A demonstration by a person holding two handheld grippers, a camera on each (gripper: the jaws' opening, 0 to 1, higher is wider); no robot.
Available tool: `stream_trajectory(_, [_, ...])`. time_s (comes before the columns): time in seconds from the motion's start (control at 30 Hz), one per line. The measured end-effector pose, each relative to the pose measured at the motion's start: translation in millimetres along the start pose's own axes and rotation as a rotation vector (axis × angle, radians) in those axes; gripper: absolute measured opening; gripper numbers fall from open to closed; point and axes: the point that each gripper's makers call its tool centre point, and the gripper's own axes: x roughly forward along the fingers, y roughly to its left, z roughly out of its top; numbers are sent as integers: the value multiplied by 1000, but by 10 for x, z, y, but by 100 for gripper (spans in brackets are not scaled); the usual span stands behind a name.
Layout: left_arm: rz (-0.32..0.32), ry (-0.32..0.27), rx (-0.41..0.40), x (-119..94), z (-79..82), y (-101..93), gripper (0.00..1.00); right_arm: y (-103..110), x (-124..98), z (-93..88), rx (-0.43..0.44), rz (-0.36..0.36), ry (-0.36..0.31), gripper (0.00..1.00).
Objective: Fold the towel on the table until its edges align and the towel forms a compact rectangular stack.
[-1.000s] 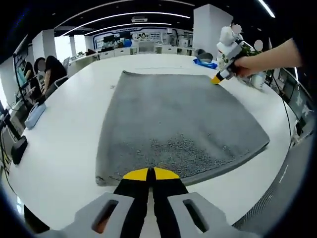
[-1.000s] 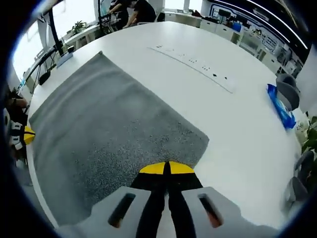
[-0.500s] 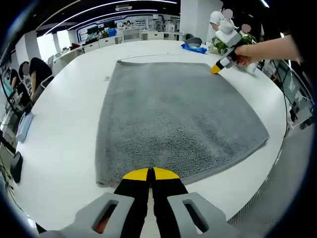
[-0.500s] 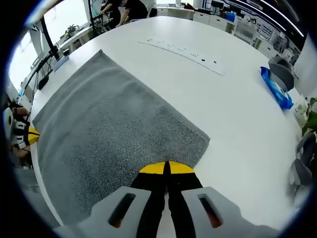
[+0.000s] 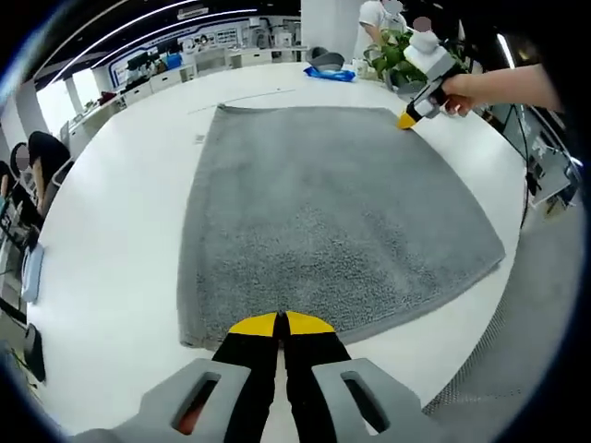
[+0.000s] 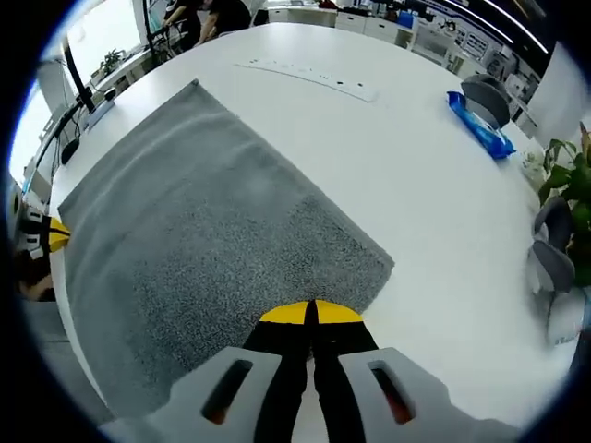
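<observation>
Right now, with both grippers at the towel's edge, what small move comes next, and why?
Probably lift both corners together. The towel lies flat and unfolded on the table, and the left gripper and right gripper appear shut at its near edge.

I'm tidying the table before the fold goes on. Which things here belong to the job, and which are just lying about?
For the job:
- grey towel
- left gripper
- right gripper

Lying about:
- blue packet
- potted plant
- power strip
</observation>
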Motion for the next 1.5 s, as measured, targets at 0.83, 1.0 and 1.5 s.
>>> stream_trajectory(0.83, [-25, 90, 98, 95, 117, -46, 2, -6, -306, -635, 77, -69, -9, 0])
stream_trajectory(1.0, [-41, 132, 144, 127, 146, -51, 2, 6, -341, -703, 99, -74, -17, 0])
stream_trajectory(1.5, [-3, 164, 282, 207, 277, -25, 2, 62, -461, -971, 147, -93, -18, 0])
